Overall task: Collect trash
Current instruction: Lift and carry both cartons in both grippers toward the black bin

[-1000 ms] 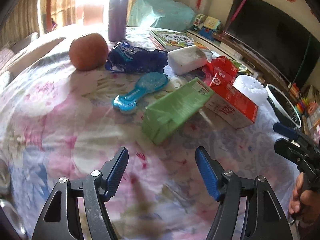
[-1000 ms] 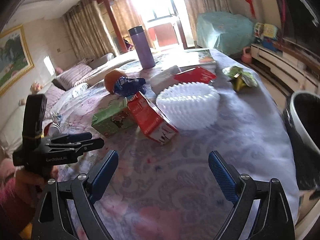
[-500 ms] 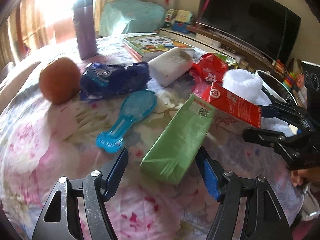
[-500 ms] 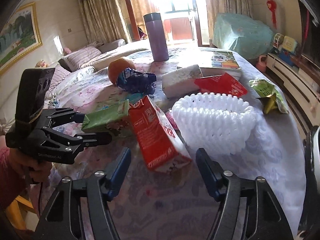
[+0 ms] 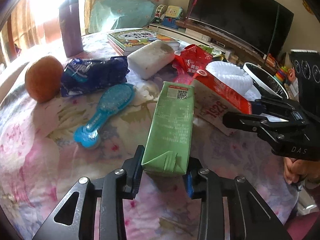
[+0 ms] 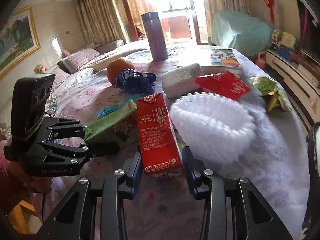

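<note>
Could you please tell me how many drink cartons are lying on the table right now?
2. The green carton lies between the left gripper fingers; the red carton lies beside it, between the right gripper fingers. Others may be hidden behind the clutter.

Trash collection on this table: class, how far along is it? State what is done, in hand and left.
Done: nothing visibly binned. In hand: the left gripper brackets the green carton, the right gripper the red carton; both lie on the table. Left: the blue wrapper, red packet, green wrapper.
</note>
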Motion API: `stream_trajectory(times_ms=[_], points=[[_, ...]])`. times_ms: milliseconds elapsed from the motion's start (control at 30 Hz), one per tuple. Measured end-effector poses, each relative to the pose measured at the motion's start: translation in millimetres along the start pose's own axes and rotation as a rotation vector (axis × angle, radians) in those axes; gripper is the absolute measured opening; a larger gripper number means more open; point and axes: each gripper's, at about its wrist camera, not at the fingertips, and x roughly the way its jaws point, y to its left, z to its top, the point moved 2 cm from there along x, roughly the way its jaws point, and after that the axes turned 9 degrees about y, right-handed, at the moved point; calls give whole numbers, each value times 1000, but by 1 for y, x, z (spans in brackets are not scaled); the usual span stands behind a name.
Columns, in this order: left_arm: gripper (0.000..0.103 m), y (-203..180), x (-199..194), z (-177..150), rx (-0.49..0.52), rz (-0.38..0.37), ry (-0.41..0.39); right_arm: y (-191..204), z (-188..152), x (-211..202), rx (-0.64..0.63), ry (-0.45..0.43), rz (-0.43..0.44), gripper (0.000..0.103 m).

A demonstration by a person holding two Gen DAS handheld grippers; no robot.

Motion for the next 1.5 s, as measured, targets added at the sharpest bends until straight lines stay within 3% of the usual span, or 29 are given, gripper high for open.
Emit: stream_trajectory(times_ms=[200,367,467,633,667,733,833,1233,1500], points=[[33,-7,-10,-17,-77,-60,14,-7,-21,-22,59,29,-5,35],[35,-14,-8,-15,-54,0,10,-9,-19,-16,73,44,1,38],[46,-14,-8,-13,-56,19,-1,-8,-14,-8,80,38,13,38],[46,-12,-5,-12,-69,18,-14,-3,-10,4,68,45,11,36],[45,-12,-4,-12,-71,16,-15,-3,-11,5,71,47,6,35],[34,-13,-4,-12,-72,5,-21,-5,-14,2,85,43,12,34],[32,-16,-9,-12,-77,-8,-34,-8,-21,-8,98,29,1,34],[32,-80,-14,-19,-26,-130,-45,-48,-67,-66,253,-37,-48,34],[32,-123,0,-1,40,-168,-30,-83,-88,-95,355,-73,-116,34]])
